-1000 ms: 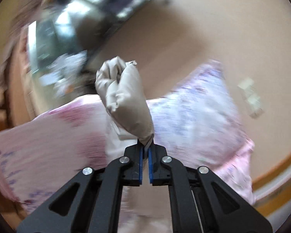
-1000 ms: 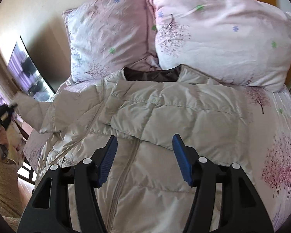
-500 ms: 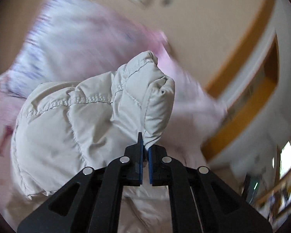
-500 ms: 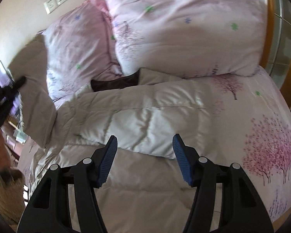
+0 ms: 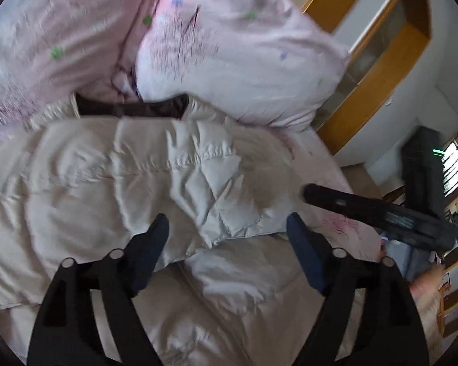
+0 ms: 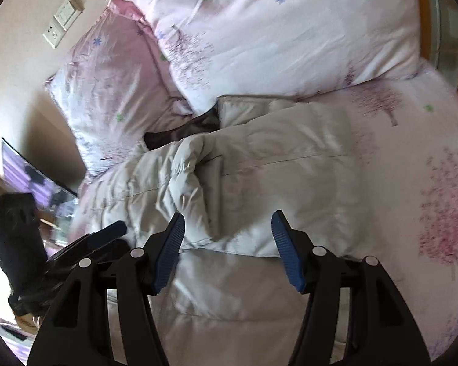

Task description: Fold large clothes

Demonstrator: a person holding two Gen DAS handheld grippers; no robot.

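A beige puffer jacket (image 5: 85, 183) lies front up on the bed, its dark-lined collar (image 5: 131, 108) toward the pillows. One sleeve (image 5: 216, 189) is folded across the chest, with its cuff under my left gripper (image 5: 227, 225). That gripper's jaws are opening; the cuff lies loose below them and nothing presses on it. My right gripper (image 6: 228, 222) hovers open over the jacket (image 6: 290, 167), nothing between its blue pads. One left pad (image 6: 113, 231) shows at the left of the right wrist view. One right finger (image 5: 366, 210) reaches in from the right of the left wrist view.
Two pink floral pillows (image 6: 290, 30) lie against the wall behind the collar. The pink floral sheet (image 6: 427, 183) shows to the jacket's right. A wall socket (image 6: 61, 21) and a screen (image 6: 30, 180) are at the left, a wooden-framed cabinet (image 5: 381, 70) at the right.
My left gripper carried the sleeve in from the side over the jacket's chest, then let it go and its jaws spread. My right gripper drifted a little and stayed open.
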